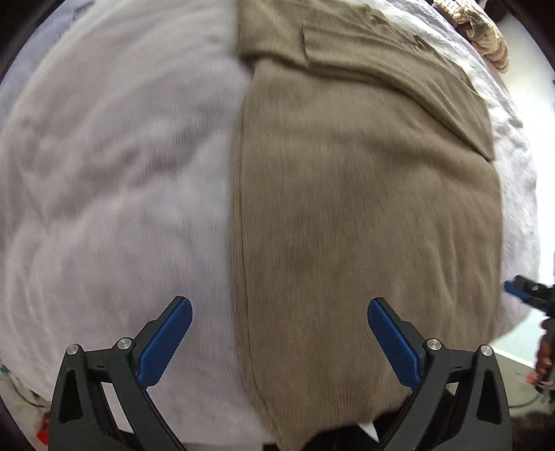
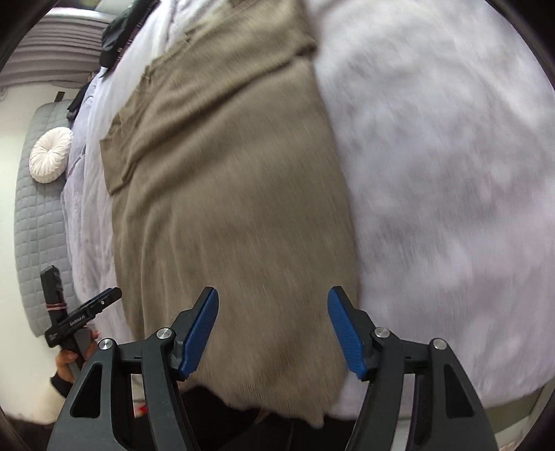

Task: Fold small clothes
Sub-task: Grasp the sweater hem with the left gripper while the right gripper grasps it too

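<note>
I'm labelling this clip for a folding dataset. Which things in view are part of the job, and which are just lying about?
Part of the job:
- brown knit garment, spread on the pale fluffy blanket
- left gripper, open
- right gripper, open

Just lying about:
- round white cushion
- grey quilted headboard
- dark clothes at the far edge
- patterned fabric

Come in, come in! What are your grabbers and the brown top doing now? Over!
Left hand-held gripper open, empty. Right hand-held gripper open, empty. Brown top flat on the white blanket, partly folded. Nothing in the way.
</note>
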